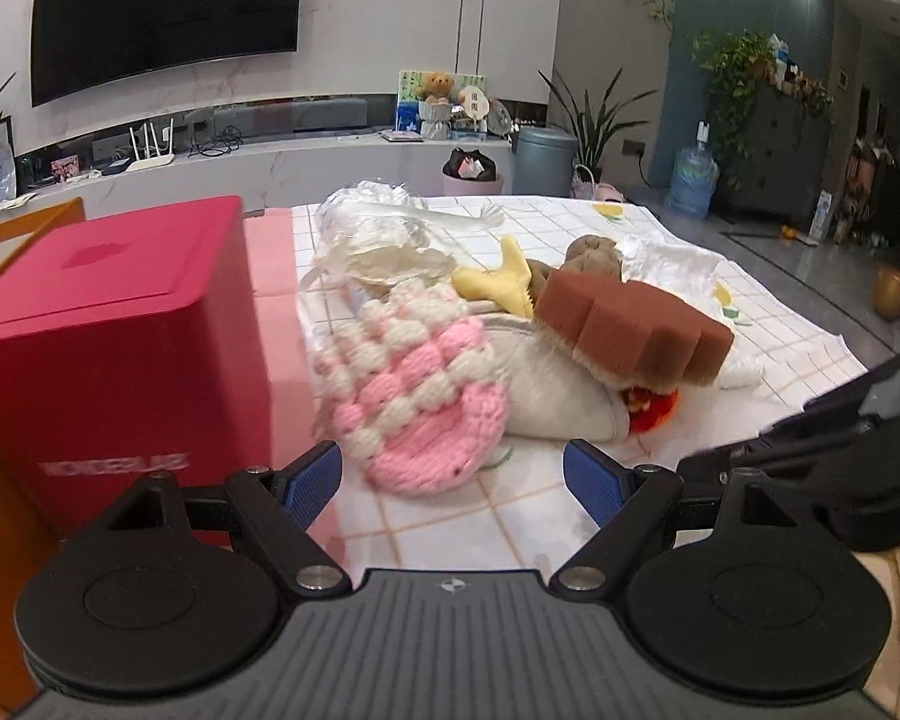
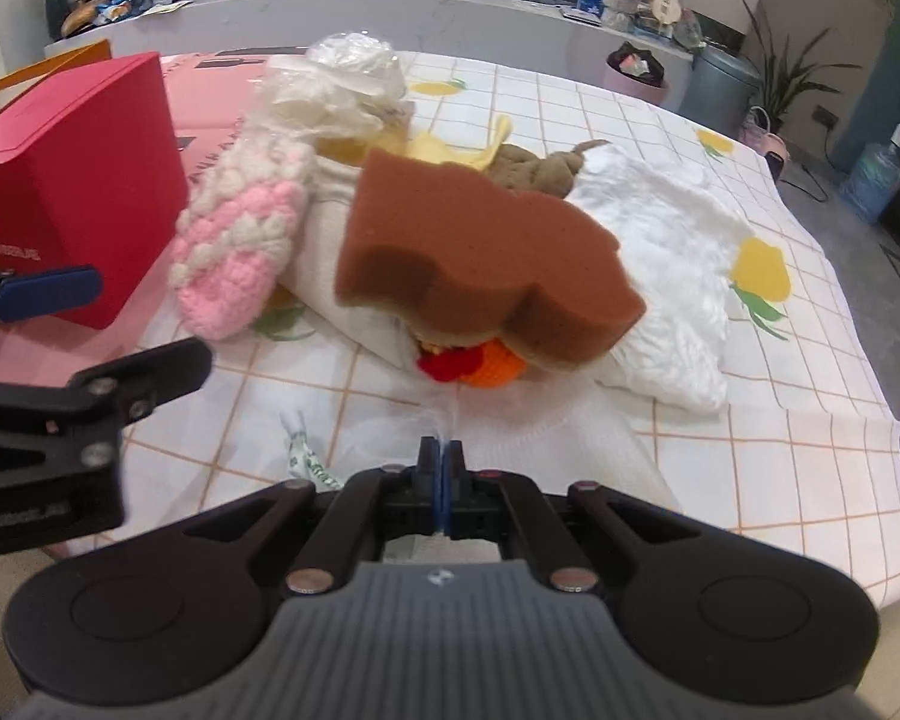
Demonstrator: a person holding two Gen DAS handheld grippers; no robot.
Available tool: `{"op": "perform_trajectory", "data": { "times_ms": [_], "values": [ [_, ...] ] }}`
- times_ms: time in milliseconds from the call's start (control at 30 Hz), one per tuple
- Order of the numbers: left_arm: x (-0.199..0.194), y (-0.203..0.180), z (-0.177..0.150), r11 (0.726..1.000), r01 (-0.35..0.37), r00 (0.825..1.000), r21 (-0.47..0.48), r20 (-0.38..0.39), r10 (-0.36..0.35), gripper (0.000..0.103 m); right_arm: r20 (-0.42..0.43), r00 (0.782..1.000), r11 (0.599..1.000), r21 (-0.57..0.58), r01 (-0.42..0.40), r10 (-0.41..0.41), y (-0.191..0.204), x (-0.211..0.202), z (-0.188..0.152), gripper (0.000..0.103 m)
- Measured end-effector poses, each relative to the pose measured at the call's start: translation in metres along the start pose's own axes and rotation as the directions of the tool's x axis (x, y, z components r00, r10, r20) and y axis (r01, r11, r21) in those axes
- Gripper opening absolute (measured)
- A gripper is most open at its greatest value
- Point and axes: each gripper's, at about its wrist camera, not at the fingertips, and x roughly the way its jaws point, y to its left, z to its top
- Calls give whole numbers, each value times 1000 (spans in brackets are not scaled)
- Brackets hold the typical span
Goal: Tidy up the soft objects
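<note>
A pile of soft things lies on the checked tablecloth (image 2: 750, 420). On top sits a brown sponge (image 1: 630, 330) (image 2: 480, 252), resting on a cream cloth pouch (image 1: 558, 396) (image 2: 354, 276). A pink-and-white knitted piece (image 1: 414, 396) (image 2: 240, 240) leans at the pile's left. My left gripper (image 1: 453, 480) (image 2: 150, 321) is open just short of the knitted piece, nothing between its blue pads (image 1: 312, 480). My right gripper (image 2: 442, 456) is shut, pinching the edge of a thin translucent white bag (image 2: 510, 438) in front of the pile.
A red box (image 1: 108, 330) (image 2: 72, 180) stands at the left on a pink sheet. Crumpled clear plastic (image 1: 378, 234), a yellow plush (image 1: 504, 282), a brown plush (image 1: 594, 252), a white plastic bag (image 2: 660, 264) and red-orange crochet (image 2: 468, 369) lie in the pile.
</note>
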Motion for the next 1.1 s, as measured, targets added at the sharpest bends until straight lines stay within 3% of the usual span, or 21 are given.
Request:
{"op": "perform_trajectory", "data": {
  "times_ms": [67, 133, 200, 233, 267, 367, 467, 600, 700, 1000, 1033, 1100],
  "values": [
    [7, -2, 1, 1000, -14, 1000, -11, -5, 14, 98, 0, 1000, 1000, -12, -11, 11, -1, -2, 1, 5],
    [12, -4, 3, 999, -22, 1000, -24, -4, 22, 98, 6, 1000, 998, -57, -30, 30, 0, -5, 0, 27],
    [14, -6, 4, 999, -25, 1000, -23, -3, 25, 98, 34, 999, 996, -88, -31, 34, 0, -12, 0, 82],
    [15, -7, 5, 999, -26, 1000, -21, -2, 26, 98, 38, 998, 993, -109, -41, 45, -1, -17, 0, 94],
    [16, -8, 5, 999, -28, 1000, -18, -2, 28, 98, 45, 997, 990, -126, -58, 64, -2, -20, 0, 100],
    [18, -10, 7, 1000, -14, 1000, -10, -7, 14, 98, 50, 992, 991, -84, -109, 113, -19, -22, 1, 100],
    [26, -8, 13, 999, -21, 1000, -28, -20, 21, 98, 41, 994, 995, -34, -96, 98, -31, -6, 1, 100],
    [35, -6, 18, 999, -18, 999, -38, -40, 17, 99, -35, 983, 983, 2, -182, 182, -38, 22, 4, 100],
    [42, -6, 22, 999, -31, 998, -43, -50, 29, 100, -50, 993, 994, -29, -109, 107, -34, 34, 1, 101],
    [54, -12, 15, 996, -93, 994, 6, -50, 93, 103, -49, 992, 993, -25, -115, 114, -33, 30, -5, 101],
    [53, -11, 15, 996, -89, 995, 6, -48, 90, 101, -50, 992, 993, -26, -116, 114, -33, 29, -5, 100],
    [51, -8, 13, 996, -85, 996, -9, -39, 84, 89, -47, 992, 993, -27, -115, 114, -33, 27, -4, 96]
  ]
}}
